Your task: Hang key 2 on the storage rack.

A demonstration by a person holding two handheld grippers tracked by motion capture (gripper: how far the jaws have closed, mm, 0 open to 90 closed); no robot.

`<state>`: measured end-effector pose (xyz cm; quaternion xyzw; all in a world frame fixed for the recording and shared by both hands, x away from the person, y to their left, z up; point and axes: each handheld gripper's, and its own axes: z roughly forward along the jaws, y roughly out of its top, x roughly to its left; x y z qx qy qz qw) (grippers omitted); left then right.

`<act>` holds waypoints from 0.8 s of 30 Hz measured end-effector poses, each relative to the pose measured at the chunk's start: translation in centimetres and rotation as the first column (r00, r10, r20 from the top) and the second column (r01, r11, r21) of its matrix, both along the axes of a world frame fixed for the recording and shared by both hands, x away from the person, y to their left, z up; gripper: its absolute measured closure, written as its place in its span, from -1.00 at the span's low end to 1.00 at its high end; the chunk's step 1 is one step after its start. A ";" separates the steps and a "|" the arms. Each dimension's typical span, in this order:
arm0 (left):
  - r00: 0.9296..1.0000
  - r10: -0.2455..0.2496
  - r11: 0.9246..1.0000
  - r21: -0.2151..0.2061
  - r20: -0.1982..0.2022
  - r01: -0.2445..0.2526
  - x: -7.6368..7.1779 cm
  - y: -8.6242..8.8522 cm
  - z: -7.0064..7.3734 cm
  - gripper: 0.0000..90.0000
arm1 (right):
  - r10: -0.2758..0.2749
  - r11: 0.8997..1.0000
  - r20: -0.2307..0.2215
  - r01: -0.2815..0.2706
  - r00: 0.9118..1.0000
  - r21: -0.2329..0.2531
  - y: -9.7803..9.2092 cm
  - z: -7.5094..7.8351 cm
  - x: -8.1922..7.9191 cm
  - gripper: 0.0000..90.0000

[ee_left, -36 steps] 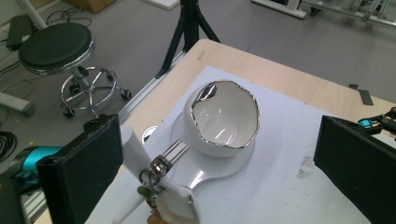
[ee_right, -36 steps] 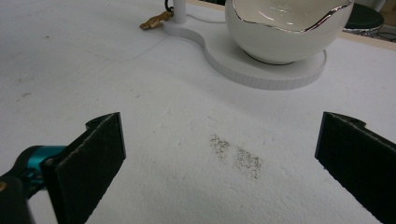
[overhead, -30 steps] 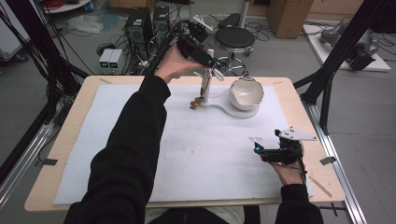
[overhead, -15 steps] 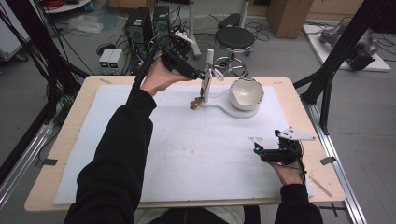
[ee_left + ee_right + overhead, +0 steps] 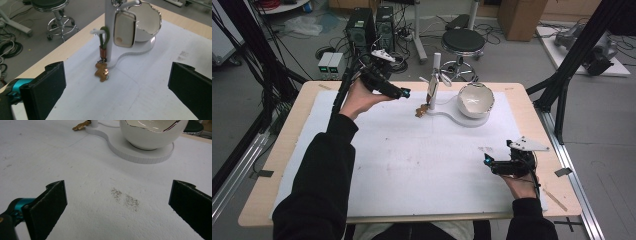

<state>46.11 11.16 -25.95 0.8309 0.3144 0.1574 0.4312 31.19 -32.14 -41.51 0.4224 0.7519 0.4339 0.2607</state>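
A white stand (image 5: pixel 447 112) at the table's back holds an upright post (image 5: pixel 436 65) and a white bowl (image 5: pixel 475 100). On the post hang a cream key fob (image 5: pixel 124 29) and a green strap (image 5: pixel 105 37), whose brown bear charm (image 5: pixel 101 71) rests on the mat. My left gripper (image 5: pixel 403 93) is held open, left of the post and pointing at it, with nothing between its jaws (image 5: pixel 117 90). Near the front right my right gripper (image 5: pixel 488 162) is also open and holds nothing, facing the bowl (image 5: pixel 150 135) over bare mat (image 5: pixel 117 207).
A white mat (image 5: pixel 412 165) covers most of the wooden table (image 5: pixel 287 185). A dark smudge (image 5: pixel 126 200) marks the mat ahead of the right gripper. Behind the table stand a stool (image 5: pixel 464 40) and computer towers (image 5: pixel 372 25). Black frame legs (image 5: pixel 562 95) flank the right side.
My left gripper has drawn back from the post, moving left and a little nearer. The fob and strap still hang on the post. The right gripper has stayed put.
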 end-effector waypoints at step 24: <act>0.997 0.056 0.998 -0.012 0.051 -0.055 -6.5 8.2 -0.7 -0.96 | -0.002 1.000 -0.009 0.002 1.000 -0.002 0.0 -0.3 0.3 -0.98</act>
